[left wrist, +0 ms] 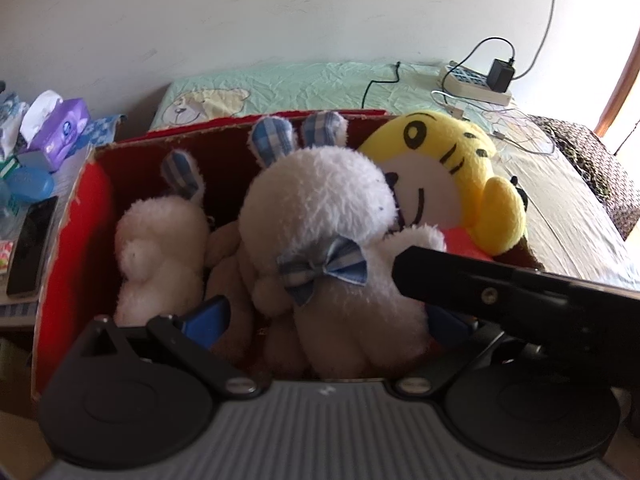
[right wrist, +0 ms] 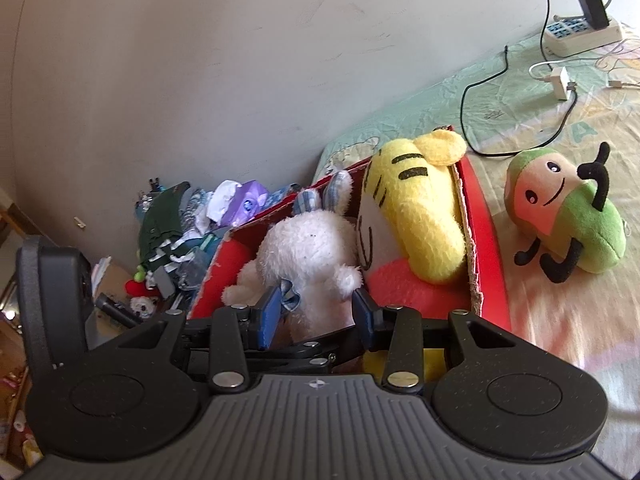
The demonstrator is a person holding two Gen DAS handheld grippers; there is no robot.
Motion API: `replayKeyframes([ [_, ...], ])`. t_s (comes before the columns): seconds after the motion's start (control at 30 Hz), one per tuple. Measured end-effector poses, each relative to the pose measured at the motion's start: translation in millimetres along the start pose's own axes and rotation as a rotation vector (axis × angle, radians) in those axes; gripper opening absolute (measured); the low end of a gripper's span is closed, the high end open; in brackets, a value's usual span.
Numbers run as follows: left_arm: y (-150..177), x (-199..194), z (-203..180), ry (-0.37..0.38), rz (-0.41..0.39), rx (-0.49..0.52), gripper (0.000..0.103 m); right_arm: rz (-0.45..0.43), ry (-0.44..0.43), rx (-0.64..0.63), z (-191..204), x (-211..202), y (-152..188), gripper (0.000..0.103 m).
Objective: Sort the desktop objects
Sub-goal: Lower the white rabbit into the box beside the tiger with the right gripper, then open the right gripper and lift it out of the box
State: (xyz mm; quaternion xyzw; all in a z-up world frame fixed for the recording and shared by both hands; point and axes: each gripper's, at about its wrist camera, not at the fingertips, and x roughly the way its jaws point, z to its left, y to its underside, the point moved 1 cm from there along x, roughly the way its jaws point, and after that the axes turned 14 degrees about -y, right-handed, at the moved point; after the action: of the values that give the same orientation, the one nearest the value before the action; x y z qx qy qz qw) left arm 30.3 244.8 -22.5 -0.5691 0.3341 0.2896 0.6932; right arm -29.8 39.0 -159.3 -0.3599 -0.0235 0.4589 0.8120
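A red cardboard box (left wrist: 64,232) (right wrist: 486,240) stands on the bed and holds several plush toys. A white rabbit (left wrist: 320,200) (right wrist: 308,256) with blue checked ears and a bow lies on top, beside a smaller white rabbit (left wrist: 160,248) and a yellow tiger (left wrist: 452,160) (right wrist: 416,208). My right gripper (right wrist: 317,312) is shut on the big rabbit's body, one blue pad at the bow and one under its arm. My left gripper (left wrist: 328,322) stands open, its pads wide on either side of the rabbit's lower body. The right gripper's black finger (left wrist: 480,284) reaches in from the right.
A green and peach plush (right wrist: 568,220) lies on the bedsheet right of the box. A power strip (right wrist: 580,36) with charger and cables sits by the wall. Left of the box are a purple tissue pack (left wrist: 60,128), a black phone (left wrist: 30,248) and cluttered small items (right wrist: 168,232).
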Motion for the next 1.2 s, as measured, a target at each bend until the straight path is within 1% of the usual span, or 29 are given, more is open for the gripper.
replayKeyframes([
  [0.17, 2, -5, -1, -0.037, 0.013, -0.031, 0.102, 0.033, -0.051, -0.002, -2, -3, -3, 0.042],
  [0.27, 3, -9, -2, -0.07, 0.015, -0.059, 0.102, 0.054, -0.068, -0.027, -2, -5, -7, 0.043],
  [0.4, 4, -17, -7, -0.117, 0.016, -0.093, 0.102, 0.078, -0.086, -0.044, -6, -10, -12, 0.048],
  [0.63, 7, -26, -16, -0.199, 0.023, -0.145, 0.102, 0.121, -0.162, -0.042, -16, -23, -20, 0.048],
  [0.8, 9, -44, -16, -0.27, -0.011, -0.189, 0.102, 0.129, -0.23, -0.072, -19, -37, -25, 0.048],
  [0.9, 8, -56, -18, -0.274, -0.039, -0.218, 0.102, 0.111, -0.256, -0.064, -27, -51, -30, 0.048],
  [1.0, 6, -68, -27, -0.262, -0.074, -0.233, 0.102, 0.096, -0.263, -0.051, -40, -65, -36, 0.048],
  [1.2, -7, -72, -65, -0.228, -0.098, -0.197, 0.102, 0.068, -0.247, -0.015, -66, -91, -47, 0.048],
])
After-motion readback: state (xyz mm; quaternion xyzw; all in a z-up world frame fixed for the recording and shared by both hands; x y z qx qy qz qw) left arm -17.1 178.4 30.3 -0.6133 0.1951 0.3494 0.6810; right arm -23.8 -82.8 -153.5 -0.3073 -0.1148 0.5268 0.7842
